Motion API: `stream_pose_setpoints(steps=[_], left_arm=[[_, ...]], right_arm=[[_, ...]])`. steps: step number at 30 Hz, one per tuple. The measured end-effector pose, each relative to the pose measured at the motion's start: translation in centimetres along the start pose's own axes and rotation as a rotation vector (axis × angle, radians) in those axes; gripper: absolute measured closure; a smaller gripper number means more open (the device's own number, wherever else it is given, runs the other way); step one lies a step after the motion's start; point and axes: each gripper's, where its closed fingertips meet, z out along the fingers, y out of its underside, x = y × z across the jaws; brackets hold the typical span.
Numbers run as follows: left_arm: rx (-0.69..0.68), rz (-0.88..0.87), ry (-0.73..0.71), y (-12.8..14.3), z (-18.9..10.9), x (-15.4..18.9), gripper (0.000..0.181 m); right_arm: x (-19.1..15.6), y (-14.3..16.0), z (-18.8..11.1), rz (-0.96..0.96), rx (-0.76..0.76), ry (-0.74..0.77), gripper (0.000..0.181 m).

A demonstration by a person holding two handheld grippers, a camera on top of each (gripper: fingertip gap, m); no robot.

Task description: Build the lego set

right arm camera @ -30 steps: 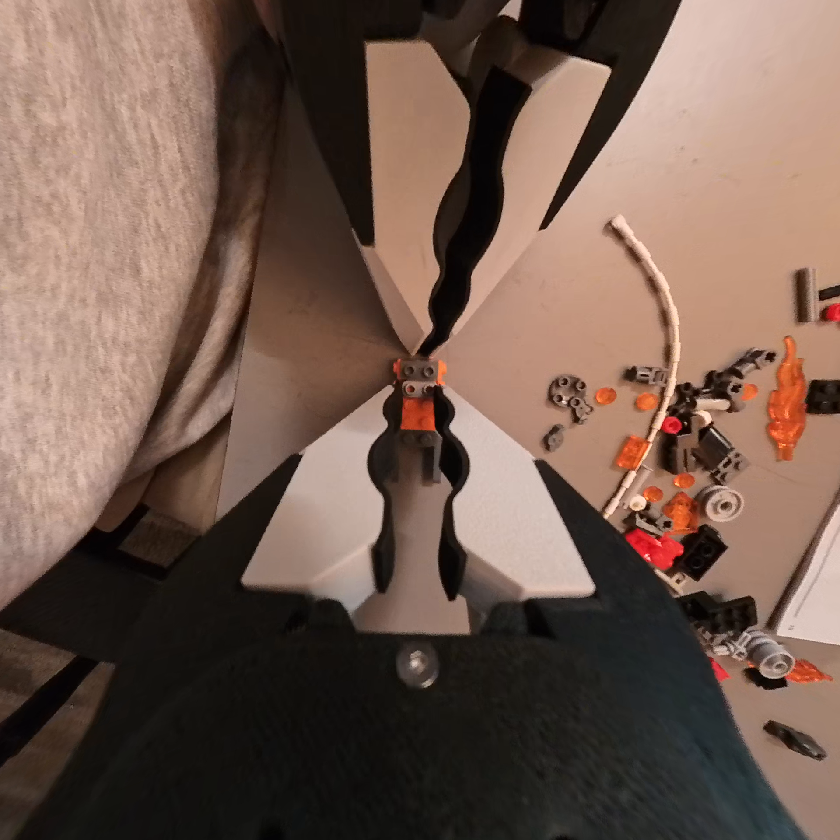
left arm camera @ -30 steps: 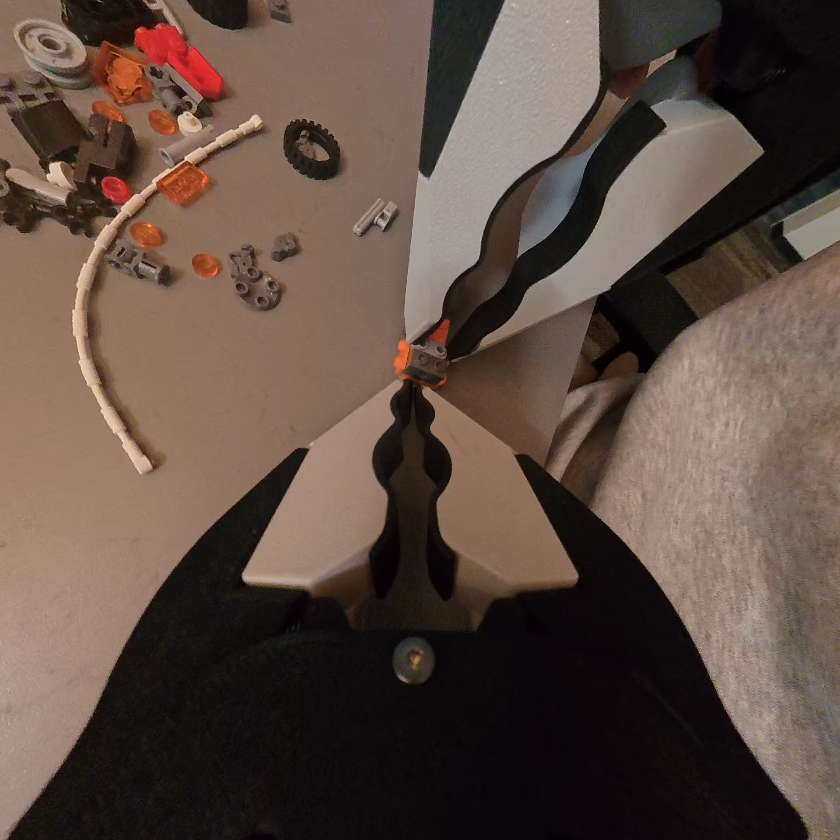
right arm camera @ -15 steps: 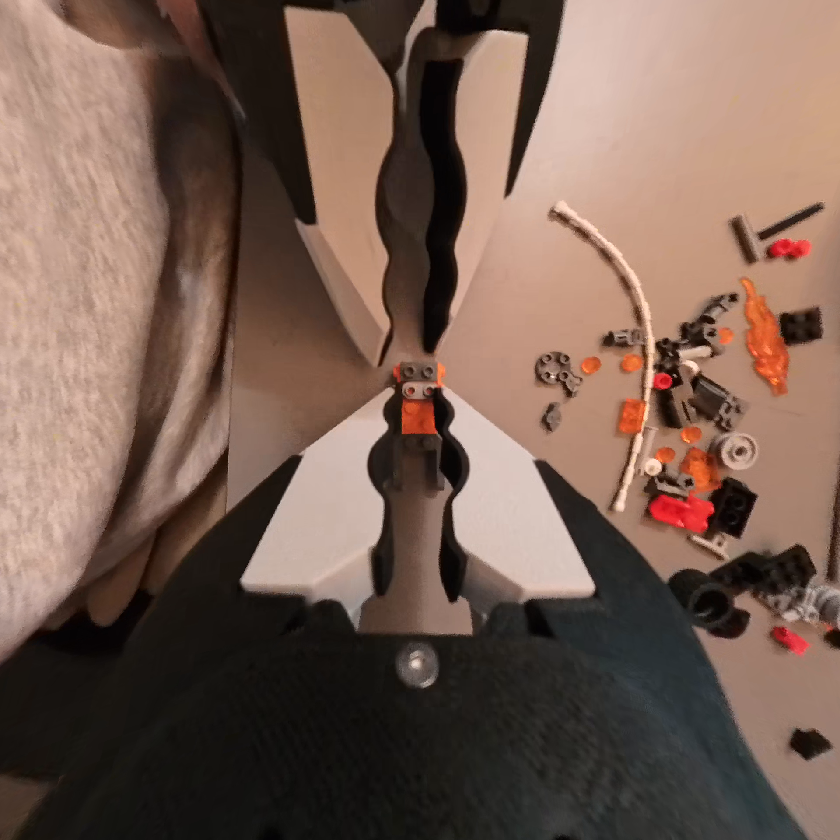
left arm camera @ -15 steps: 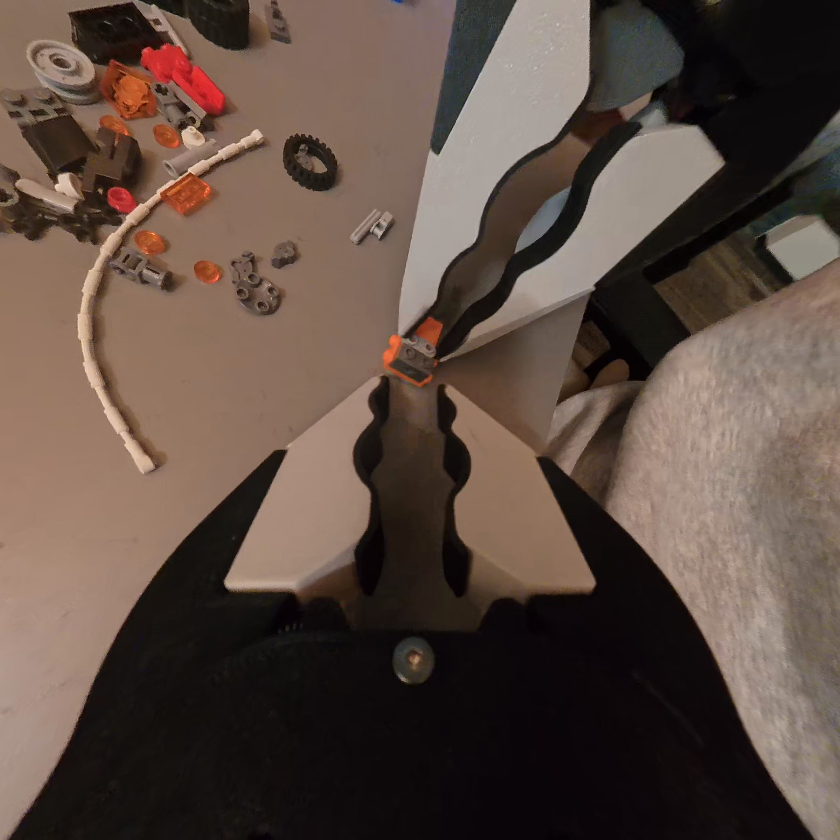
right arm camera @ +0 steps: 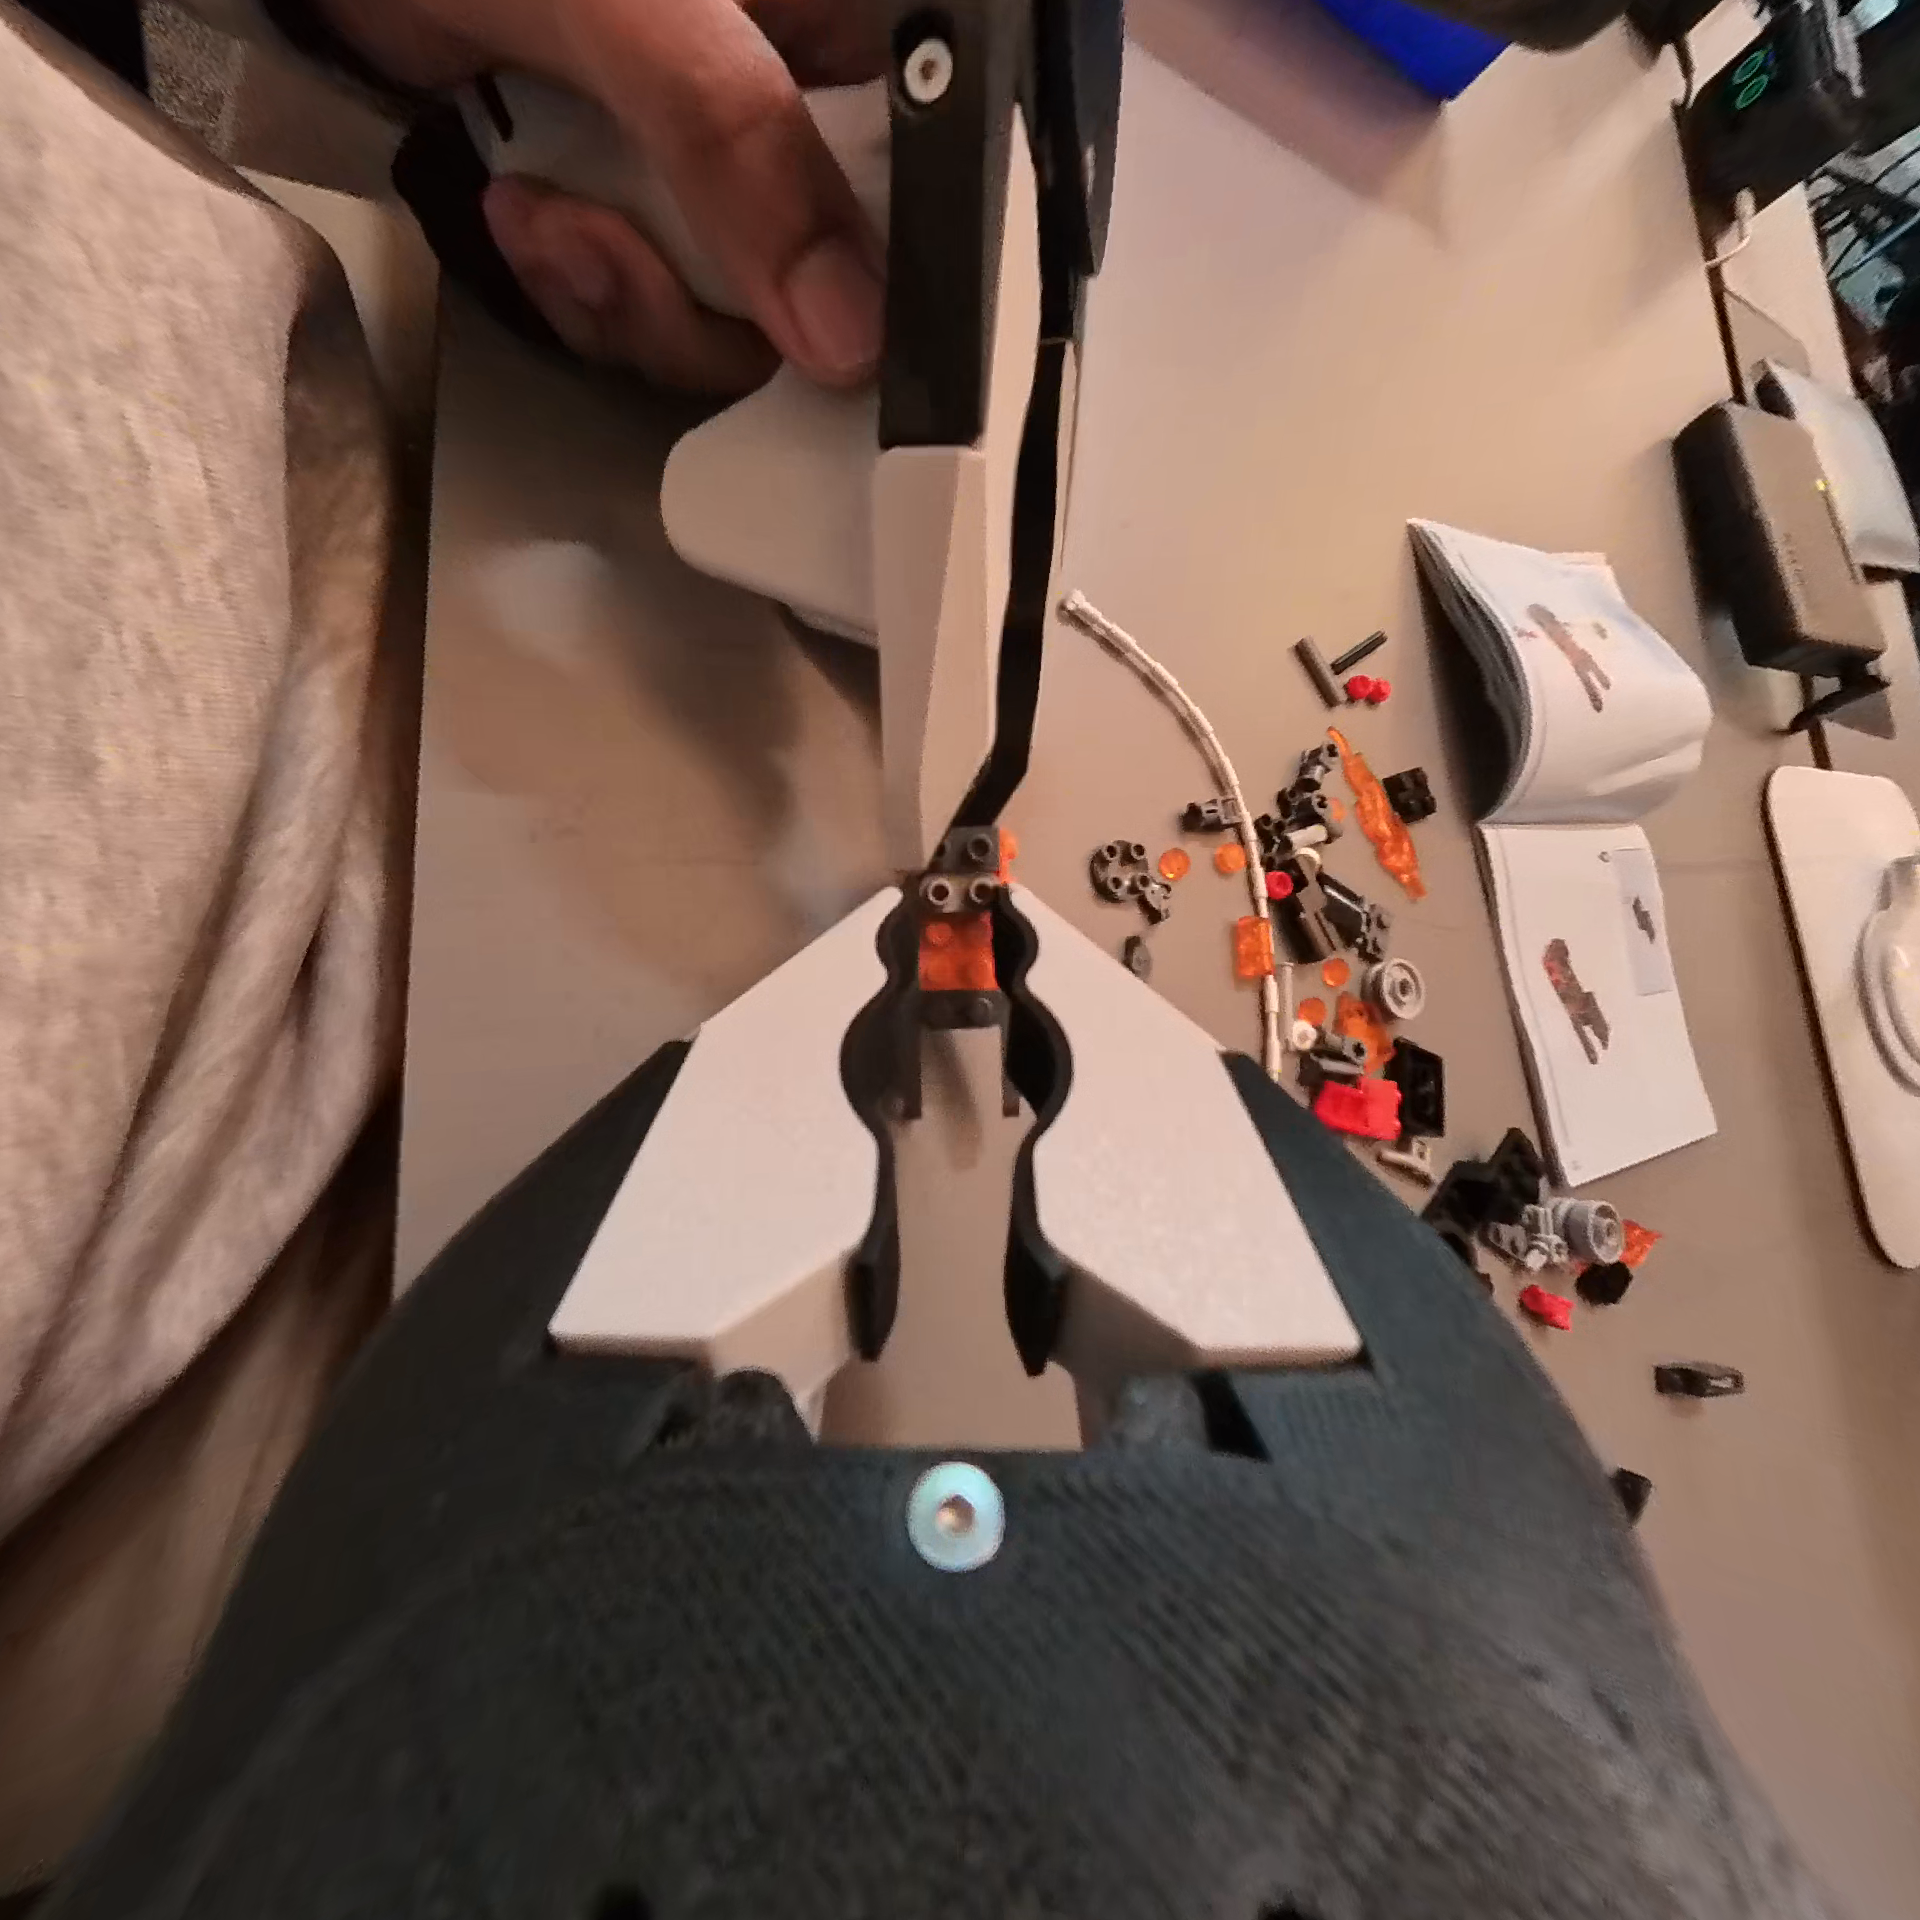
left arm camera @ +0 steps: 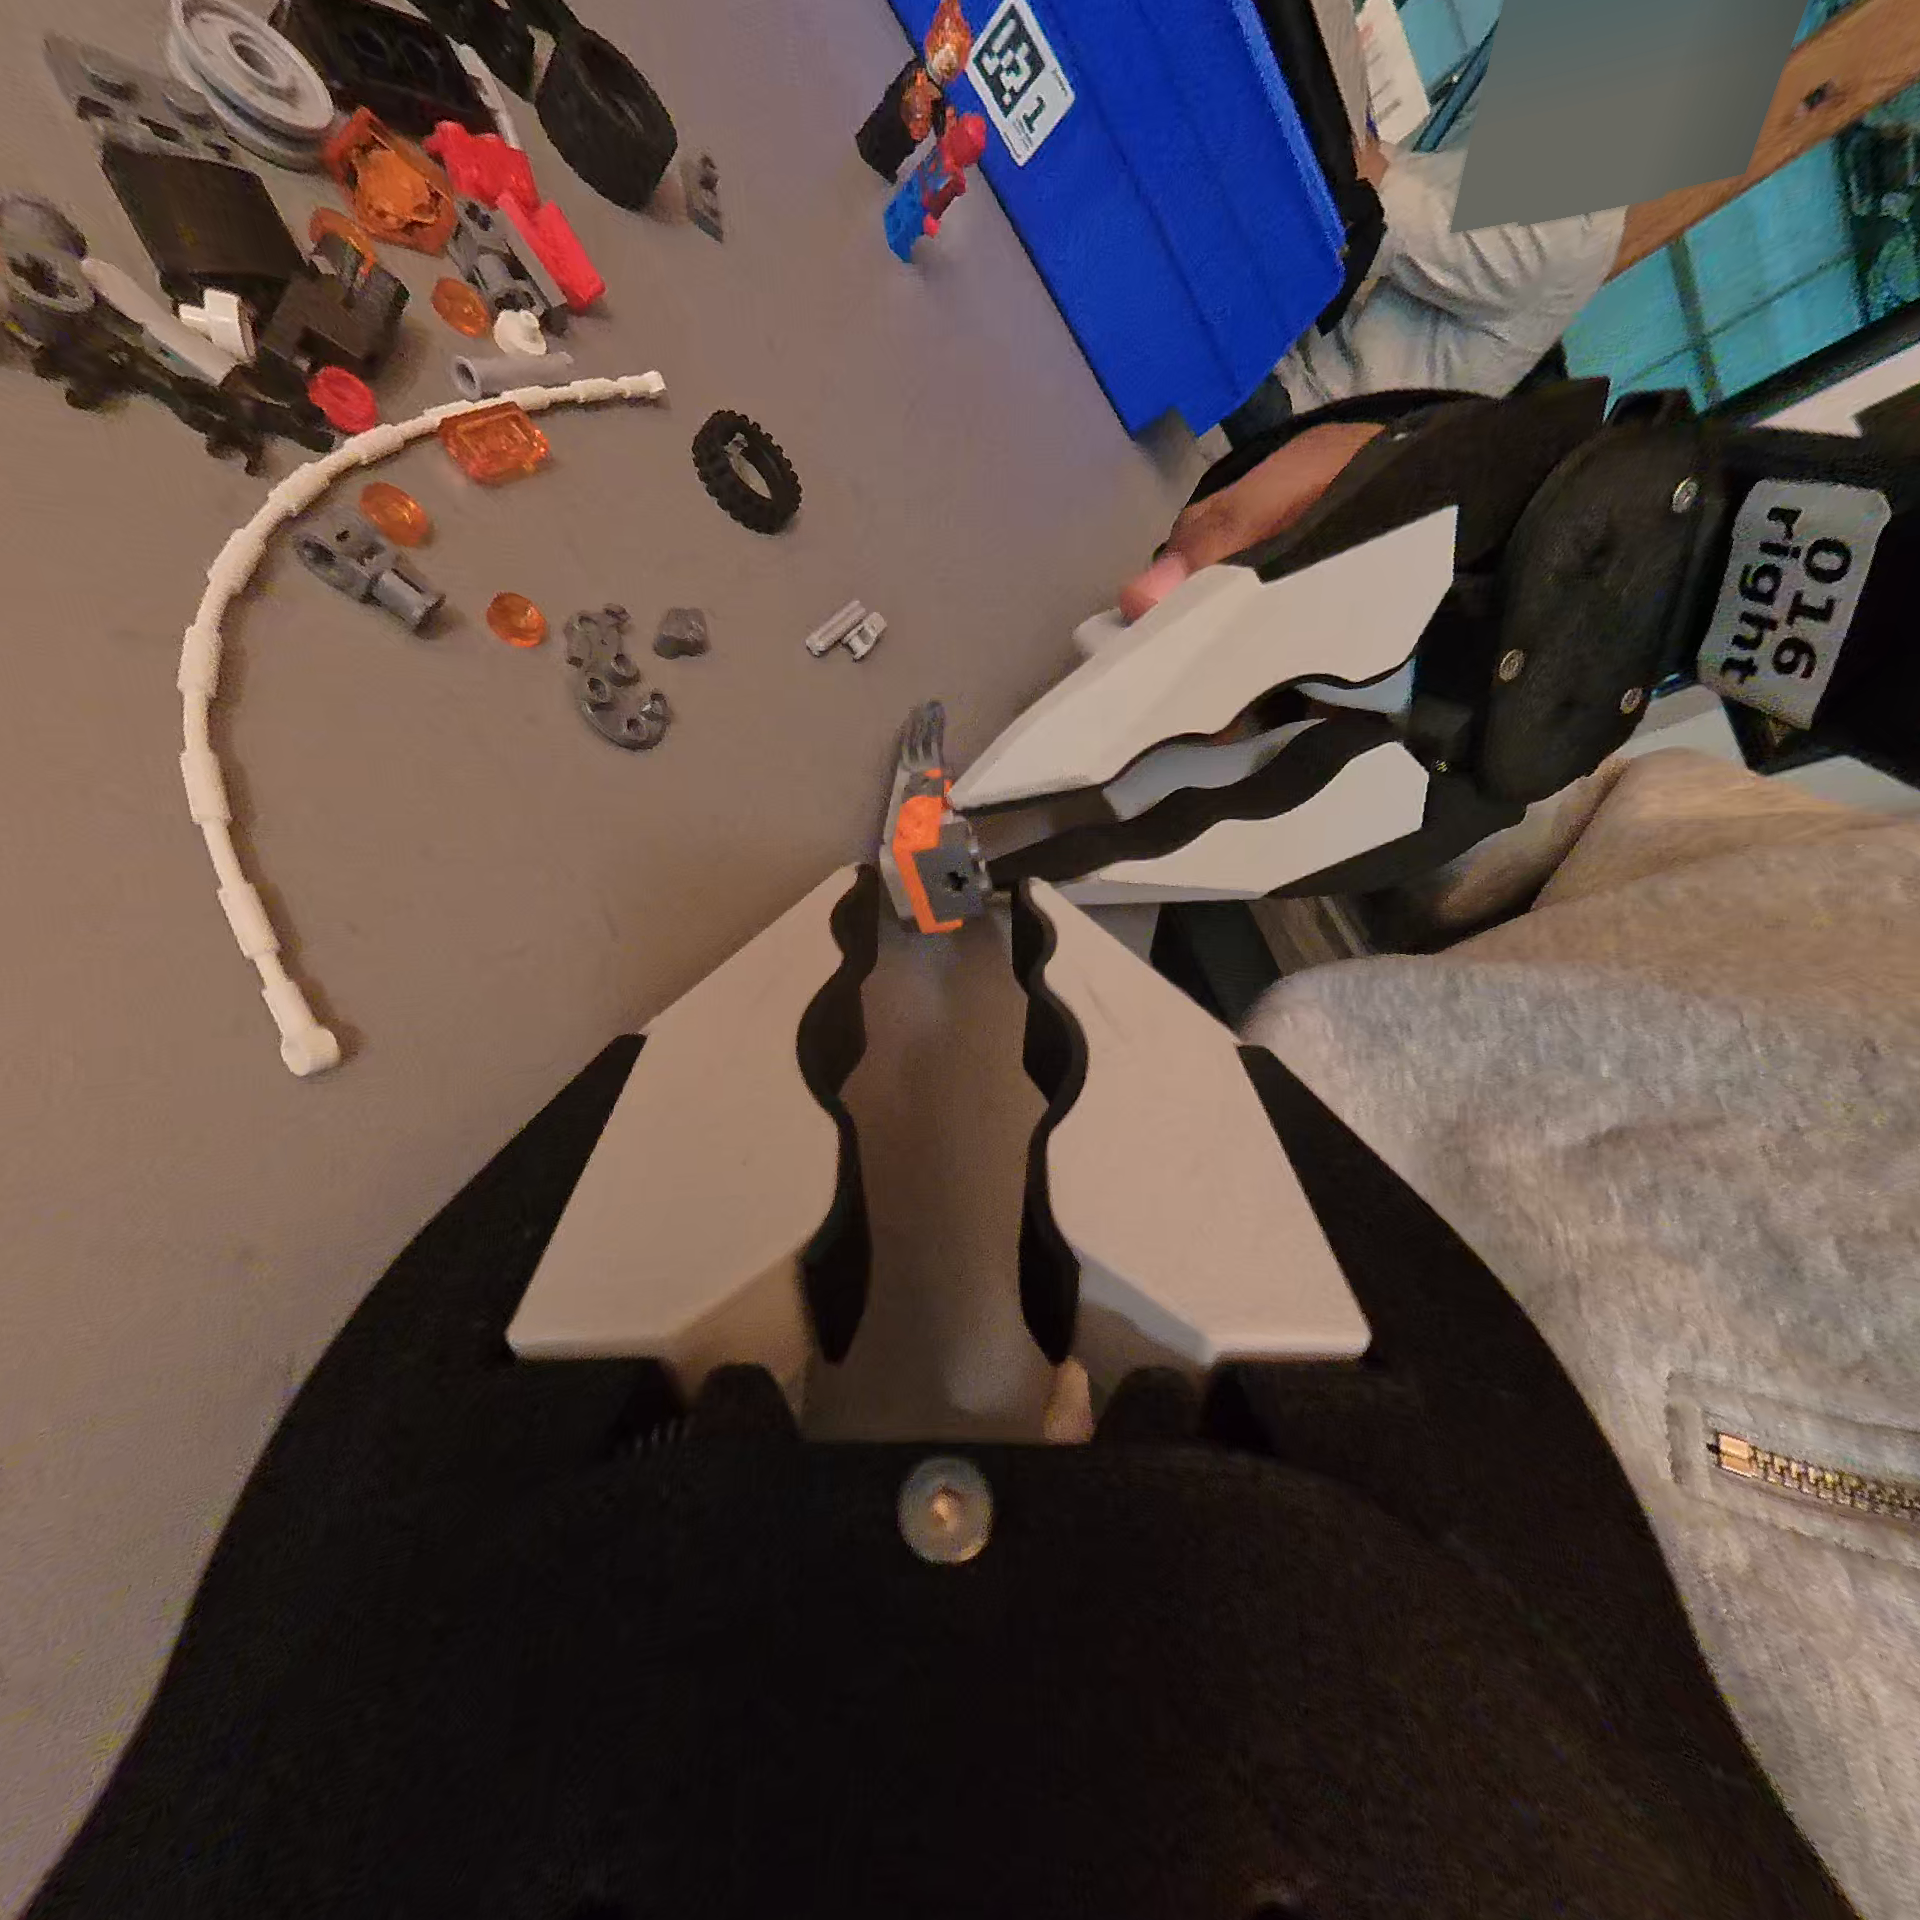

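Observation:
A small orange and grey lego assembly (left arm camera: 928, 844) with a grey claw at its far end is held above the table's near edge. My right gripper (left arm camera: 971, 836) comes in from the right and is shut on it. In the right wrist view the assembly (right arm camera: 958, 951) sits pinched between the right gripper's (right arm camera: 956, 896) fingertips, studs up. My left gripper (left arm camera: 940, 883) is open, its jaws apart around the assembly's near end, with the assembly beside its left fingertip. The left gripper (right arm camera: 940, 831) shows edge-on in the right wrist view, held by a hand.
Loose lego pieces (left arm camera: 312, 239) lie at the far left, with a white segmented hose (left arm camera: 223, 644), a black tyre (left arm camera: 746, 473) and a grey round plate (left arm camera: 618, 696). A blue box (left arm camera: 1132, 208) stands behind. Instruction booklets (right arm camera: 1558, 686) lie at right. A grey sweater (left arm camera: 1610, 1143) is close by. The tips of both grippers are at nearly the same place. From the left gripper's tips to the grey round plate (left arm camera: 618, 696) is close to 5 cm. The right camera catches it too, in the right wrist view (right arm camera: 1123, 862).
My left gripper has opened; it was shut against the assembly a second ago. The right gripper, still holding the assembly, has swung from ahead to the right side in the left wrist view.

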Motion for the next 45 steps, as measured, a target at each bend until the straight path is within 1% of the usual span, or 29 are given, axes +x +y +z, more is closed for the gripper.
stream_pose_setpoints(steps=[1,4,8,13,15,17,20,22,24,26,29,32,37,38,45], left_arm=[[-0.003,-0.005,0.002,0.0,0.1,0.0,0.157],[-0.014,-0.014,-0.004,0.1,0.2,-0.1,0.156],[-0.026,-0.015,-0.001,0.2,0.5,-0.1,0.161],[-0.031,-0.023,0.001,0.2,0.7,-0.2,0.163],[-0.027,-0.024,0.006,0.1,0.7,-0.1,0.163],[-0.020,-0.019,0.024,-0.1,0.7,0.1,0.164],[-0.021,-0.006,0.046,-0.1,0.7,0.5,0.164],[-0.027,0.002,0.053,0.0,0.7,0.7,0.164],[-0.038,0.009,0.057,0.2,0.8,0.8,0.164],[-0.050,0.023,0.065,0.3,0.9,1.0,0.164],[-0.071,0.058,0.084,0.6,1.1,1.5,0.165],[-0.088,0.093,0.106,0.9,1.2,2.1,0.165],[-0.111,0.123,0.112,1.2,1.4,2.4,0.165],[-0.114,0.127,0.109,1.3,1.5,2.4,0.165],[-0.144,0.153,0.083,1.7,1.8,2.3,0.165]], right_arm=[[0.0,0.0,0.0,-0.002,0.011,0.006,0.169],[-0.1,0.2,-0.1,-0.027,0.018,0.035,0.169],[-0.5,0.4,-0.1,-0.031,0.035,0.043,0.169],[-0.5,0.5,-0.2,-0.008,0.065,0.056,0.169],[-0.5,0.4,-0.3,0.033,0.084,0.038,0.165],[-0.1,0.6,-0.7,0.122,0.100,0.019,0.157],[0.7,0.7,-1.4,0.320,0.157,-0.054,0.141],[0.5,0.9,-1.6,0.458,0.173,-0.152,0.133],[-0.4,1.0,-1.6,0.577,0.179,-0.279,0.125],[-1.1,1.1,-1.3,0.664,0.176,-0.373,0.127],[-1.8,1.3,-0.9,0.690,0.154,-0.431,0.130],[-2.1,1.1,-1.0,0.672,0.154,-0.460,0.146],[-2.9,0.7,-1.2,0.672,0.162,-0.542,0.158],[-3.0,0.6,-1.3,0.670,0.163,-0.557,0.163],[-3.4,0.9,-1.3,0.655,0.130,-0.583,0.164]])
